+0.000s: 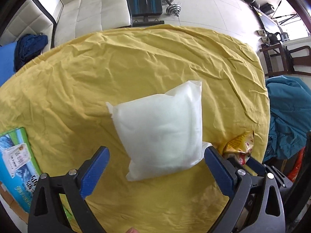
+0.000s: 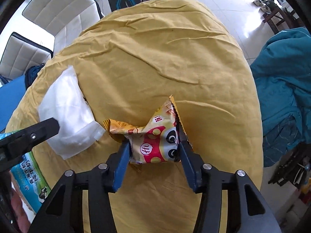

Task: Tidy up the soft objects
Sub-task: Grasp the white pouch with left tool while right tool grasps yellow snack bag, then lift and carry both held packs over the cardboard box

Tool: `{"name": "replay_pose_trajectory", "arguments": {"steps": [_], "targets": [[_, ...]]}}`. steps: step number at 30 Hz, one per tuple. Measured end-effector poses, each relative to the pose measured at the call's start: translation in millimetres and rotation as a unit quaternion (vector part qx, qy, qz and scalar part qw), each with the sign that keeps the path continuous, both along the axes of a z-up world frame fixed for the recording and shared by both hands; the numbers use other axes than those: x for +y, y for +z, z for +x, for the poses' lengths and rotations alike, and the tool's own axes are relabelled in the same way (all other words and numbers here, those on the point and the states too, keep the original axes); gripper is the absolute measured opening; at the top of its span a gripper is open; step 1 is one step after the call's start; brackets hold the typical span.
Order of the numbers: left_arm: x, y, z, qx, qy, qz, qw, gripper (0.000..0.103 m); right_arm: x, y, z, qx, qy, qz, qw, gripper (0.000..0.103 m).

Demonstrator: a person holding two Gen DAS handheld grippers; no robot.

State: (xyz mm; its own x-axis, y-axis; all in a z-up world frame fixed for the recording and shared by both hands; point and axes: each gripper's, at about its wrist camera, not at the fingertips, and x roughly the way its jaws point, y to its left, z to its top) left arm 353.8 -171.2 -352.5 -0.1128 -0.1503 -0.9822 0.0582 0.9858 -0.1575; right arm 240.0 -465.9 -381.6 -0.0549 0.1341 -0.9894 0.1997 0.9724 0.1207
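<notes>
Table draped in a wrinkled yellow cloth (image 1: 136, 58); both grippers point steeply down at it.

Left gripper (image 1: 156, 153): blue pads spread wide on either side of a white soft pack (image 1: 159, 132), which lies flat on the cloth. The right-hand pad sits just at the pack's corner, the left-hand pad stands apart from it. No pinch visible. A fingertip (image 1: 132, 230) shows at the bottom edge of the left wrist view.

Right gripper (image 2: 154, 150): pads pressed in on both sides of a crinkled yellow-and-red snack bag (image 2: 155, 141) with a cartoon face. The bag bulges between the pads and its far end is creased upward. It lies at the near part of the cloth, just right of the white pack. Whether it rests on the cloth or is lifted clear, cannot tell from this angle.

Containers: one printed carton (image 1: 13, 161), green and blue with a milk picture, at the table's left edge, partly cut off by the frame. Its inside is not shown.

Surroundings: white padded sofa (image 2: 56, 9), dumbbell (image 1: 171, 4) on the tiled floor, teal fabric (image 2: 281, 73) heaped at the right.
</notes>
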Motion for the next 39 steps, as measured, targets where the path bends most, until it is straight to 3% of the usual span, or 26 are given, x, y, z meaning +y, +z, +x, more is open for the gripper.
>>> {"name": "replay_pose_trajectory", "arguments": {"steps": [3, 5, 9, 11, 13, 16, 21, 31, 37, 39], "targets": [[-4.2, -14.9, 3.7, 0.018, 0.01, -0.005, 0.9998, 0.1, -1.9, -2.3, 2.7, 0.0, 0.005, 0.013, 1.0, 0.06], [-8.5, -24.4, 6.0, 0.027, 0.009, -0.005, 0.9996, 0.1, -4.9, -6.1, 2.2, 0.001, 0.008, 0.018, 1.0, 0.068], [-16.2, -46.5, 5.1, 0.049, 0.016, 0.001, 0.9987, 0.1, -14.1, -13.7, 4.1, 0.004, 0.0, 0.03, 1.0, 0.069], [-16.9, -52.9, 4.3, 0.045, 0.01, 0.018, 0.9988, 0.093, -17.3, -15.5, 5.1, 0.005, 0.002, 0.028, 1.0, 0.07], [-14.4, -53.7, 1.7, 0.037, 0.014, 0.002, 0.9992, 0.079, -20.5, -16.9, 9.6, 0.006, 0.003, 0.025, 1.0, 0.071], [-3.5, -46.8, -4.3, 0.024, 0.023, -0.008, 0.9994, 0.075, -13.0, -17.9, 16.7, 0.01, 0.009, 0.02, 1.0, 0.072], [14.8, -43.4, -28.7, 0.007, -0.004, 0.017, 0.9998, 0.075, -7.8, -24.5, 27.6, 0.018, 0.004, 0.027, 0.999, 0.078], [20.0, -48.1, -36.6, 0.005, -0.003, 0.01, 0.9999, 0.075, 14.8, -32.0, 38.5, 0.022, 0.013, 0.017, 1.0, 0.083], [29.7, -53.5, -45.8, 0.01, 0.006, -0.001, 0.9999, 0.075, 25.0, -30.0, 41.9, -0.002, 0.018, 0.043, 0.999, 0.103], [32.5, -54.7, -47.0, 0.01, 0.006, -0.002, 0.9999, 0.074, 34.4, -36.0, 42.2, 0.015, 0.048, 0.026, 0.998, 0.103]]}}
